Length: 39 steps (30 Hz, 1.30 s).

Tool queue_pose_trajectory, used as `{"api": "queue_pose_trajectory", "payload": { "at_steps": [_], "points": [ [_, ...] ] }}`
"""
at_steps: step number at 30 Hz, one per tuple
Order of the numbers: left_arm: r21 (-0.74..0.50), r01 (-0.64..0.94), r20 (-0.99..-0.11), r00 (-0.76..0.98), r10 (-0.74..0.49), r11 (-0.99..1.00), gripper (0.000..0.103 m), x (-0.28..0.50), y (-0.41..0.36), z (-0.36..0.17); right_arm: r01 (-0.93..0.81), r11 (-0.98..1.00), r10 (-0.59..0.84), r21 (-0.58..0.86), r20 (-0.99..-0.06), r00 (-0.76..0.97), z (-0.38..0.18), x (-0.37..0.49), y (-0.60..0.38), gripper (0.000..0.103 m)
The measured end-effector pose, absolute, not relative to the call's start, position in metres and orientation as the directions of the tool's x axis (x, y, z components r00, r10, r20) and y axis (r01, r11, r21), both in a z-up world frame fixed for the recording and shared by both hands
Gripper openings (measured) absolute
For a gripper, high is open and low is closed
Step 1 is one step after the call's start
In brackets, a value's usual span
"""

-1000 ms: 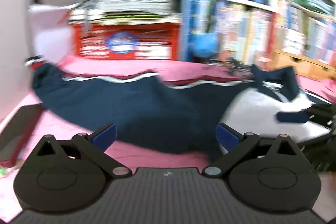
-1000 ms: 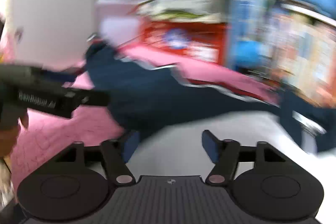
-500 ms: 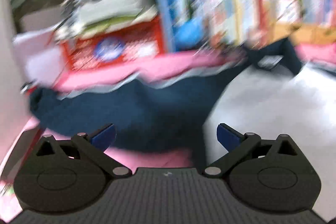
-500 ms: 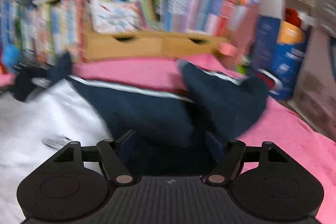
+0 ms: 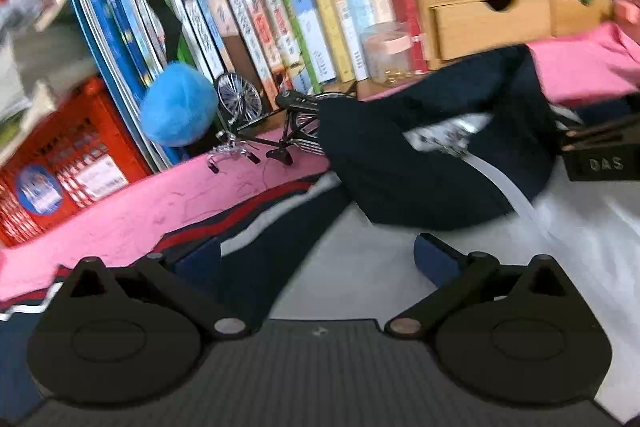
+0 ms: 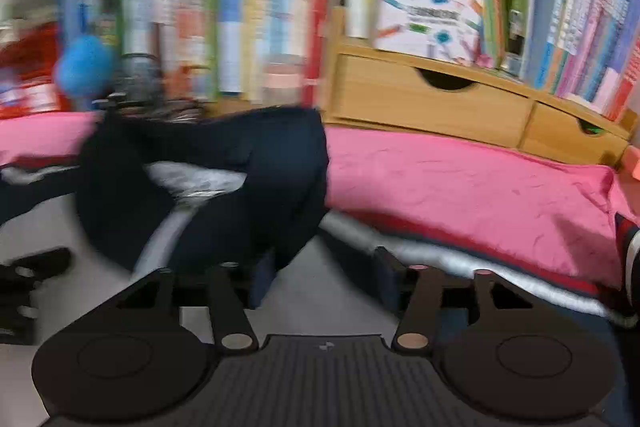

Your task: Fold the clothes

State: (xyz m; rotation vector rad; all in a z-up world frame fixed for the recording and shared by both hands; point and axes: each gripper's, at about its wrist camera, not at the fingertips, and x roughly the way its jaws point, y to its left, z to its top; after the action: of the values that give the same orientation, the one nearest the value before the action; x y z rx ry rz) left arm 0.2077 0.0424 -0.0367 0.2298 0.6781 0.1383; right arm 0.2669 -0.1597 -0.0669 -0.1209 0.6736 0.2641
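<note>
While both tongs hang low over the jacket point(image 5: 420, 171), nothing sits between their pads. The left tongs point(image 5: 316, 259) stand wide apart, one pad over the navy sleeve point(image 5: 256, 259) with its red and white stripes at 9 o'clock, the other over the white body panel point(image 5: 360, 267). The right tongs point(image 6: 324, 283) are parted a little less and bare too, just short of the navy collar point(image 6: 224, 187), which is bunched up at 11 o'clock in that view and at 1 o'clock in the left view.

Spread across a pink cloth point(image 6: 460, 187) on the surface, the jacket lies white side up, collar rumpled toward the books point(image 5: 280, 7) at 12 o'clock. Whether any fold is already in I cannot tell; only the middle shows, and the right view is blurred.

To do this part well, I judge each set of tongs should bite a single layer at an edge or seam, not the slack middle, and close fully before lifting. Both should rise level and travel together so the crease runs straight. The collar wants flattening beforehand, or the lump gets folded in. A toy bicycle point(image 5: 272, 123) stands just beyond the collar, so keep any pull away from 12 o'clock.
</note>
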Motion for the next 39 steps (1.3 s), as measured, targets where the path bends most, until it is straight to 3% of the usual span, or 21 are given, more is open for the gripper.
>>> {"api": "queue_pose_trajectory", "payload": {
  "at_steps": [7, 12, 16, 19, 21, 24, 28, 30, 33, 39],
  "points": [
    [0.094, -0.114, -0.626, 0.766, 0.148, 0.989, 0.103, 0.247, 0.068, -0.043, -0.239, 0.971, 0.184, 0.001, -0.646, 0.741, -0.075, 0.302, -0.152, 0.079],
    [0.011, -0.125, -0.653, 0.75, 0.101, 0.992, 0.103, 0.257, 0.077, -0.044, -0.18, 0.984, 0.139, 0.006, -0.663, 0.736, -0.078, 0.318, -0.161, 0.103],
    [-0.021, -0.113, -0.651, 0.756, 0.073, 0.993, 0.103, 0.256, 0.083, -0.042, -0.16, 0.987, 0.142, 0.03, -0.64, 0.755, -0.075, 0.32, -0.171, 0.101],
    [-0.053, -0.106, -0.645, 0.763, 0.048, 0.993, 0.103, 0.254, 0.088, -0.04, -0.159, 0.987, 0.127, -0.012, -0.542, 0.831, -0.057, 0.298, -0.165, 0.094],
    [-0.054, -0.106, -0.646, 0.762, 0.046, 0.993, 0.103, 0.252, 0.089, -0.04, -0.249, 0.964, 0.176, -0.088, -0.488, 0.855, -0.048, 0.287, -0.141, 0.092],
    [-0.043, -0.102, -0.651, 0.757, 0.049, 0.994, 0.103, 0.247, 0.091, -0.038, -0.369, 0.885, 0.191, -0.284, -0.501, 0.844, -0.056, 0.29, -0.082, 0.089],
    [-0.099, -0.105, -0.649, 0.761, 0.016, 0.99, 0.103, 0.242, 0.105, -0.032, -0.379, 0.834, 0.136, -0.402, -0.515, 0.846, -0.077, 0.311, -0.032, 0.088],
    [-0.15, -0.105, -0.643, 0.765, -0.016, 0.983, 0.103, 0.242, 0.115, -0.029, -0.306, 0.864, 0.071, -0.4, -0.504, 0.861, -0.079, 0.331, -0.028, 0.09],
    [-0.177, -0.135, -0.642, 0.767, -0.011, 0.975, 0.103, 0.242, 0.127, -0.024, -0.109, 0.936, -0.064, -0.334, -0.466, 0.882, -0.067, 0.352, -0.04, 0.084],
    [-0.105, -0.253, -0.634, 0.762, 0.131, 0.962, 0.103, 0.24, 0.147, -0.014, -0.322, 0.884, 0.114, -0.337, -0.514, 0.85, -0.066, 0.323, -0.032, 0.085]
  ]
}}
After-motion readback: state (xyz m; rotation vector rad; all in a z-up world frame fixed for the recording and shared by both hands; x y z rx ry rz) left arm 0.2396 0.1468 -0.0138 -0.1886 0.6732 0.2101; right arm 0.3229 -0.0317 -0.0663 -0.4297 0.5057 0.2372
